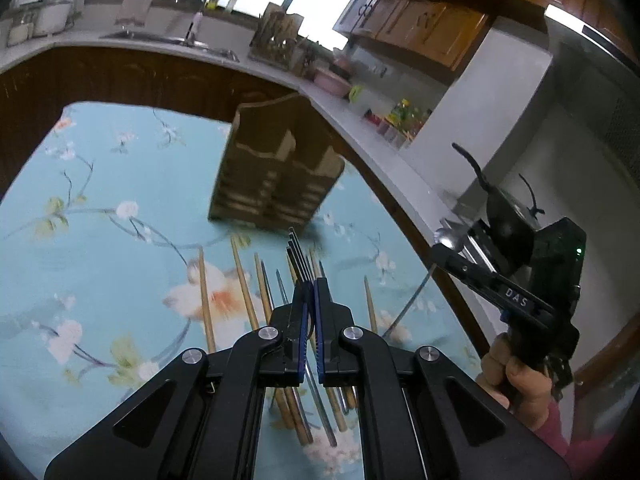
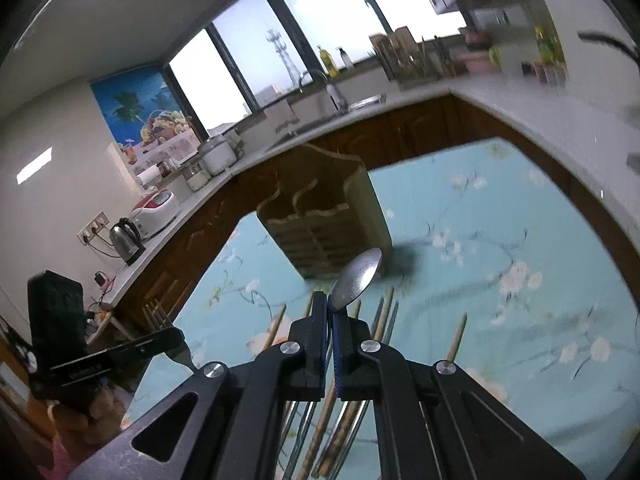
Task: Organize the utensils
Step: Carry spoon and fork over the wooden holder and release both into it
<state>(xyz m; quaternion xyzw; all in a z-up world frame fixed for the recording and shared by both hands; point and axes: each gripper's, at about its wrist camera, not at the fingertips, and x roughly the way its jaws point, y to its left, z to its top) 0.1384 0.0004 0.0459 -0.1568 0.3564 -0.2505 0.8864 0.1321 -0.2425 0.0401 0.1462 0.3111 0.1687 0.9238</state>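
Clamped between the left gripper point(image 1: 311, 286) fingers is a dark fork point(image 1: 298, 254), tines sticking out toward 12 o'clock. Right gripper point(image 2: 331, 306) fingers are pinched on a metal spoon point(image 2: 358, 276), bowl poking up toward 1 o'clock. Both utensils are off the cloth, so the step in hand looks like carry-to-holder w/ 2 items at once.

Wooden utensil holder point(image 1: 276, 176) stands upright on the tabletop point(image 1: 100, 184), at 12 o'clock from both grippers, a bit apart from the pile. It has several compartments w/ wavy front edges; none visibly holds anything, though the insides are mostly hidden.

Next move, as I judge it: bring each utensil over a compartment, tip it handle-down, then release. Each needs its own slot, & the 2 grippers should approach w/o crossing, since the right one sits at 3 o'clock in the left view.

Under the grippers, a loose pile of wooden chopsticks point(image 1: 206, 300) & more metal pieces lies on the floral cloth, unsorted. Nothing stands between the grippers & the holder. Kitchen counter point(image 1: 360, 120) w/ sink, bottles, kettle & jars runs behind, well apart. A hand point(image 1: 506, 372) in a pink sleeve grips the right handle.
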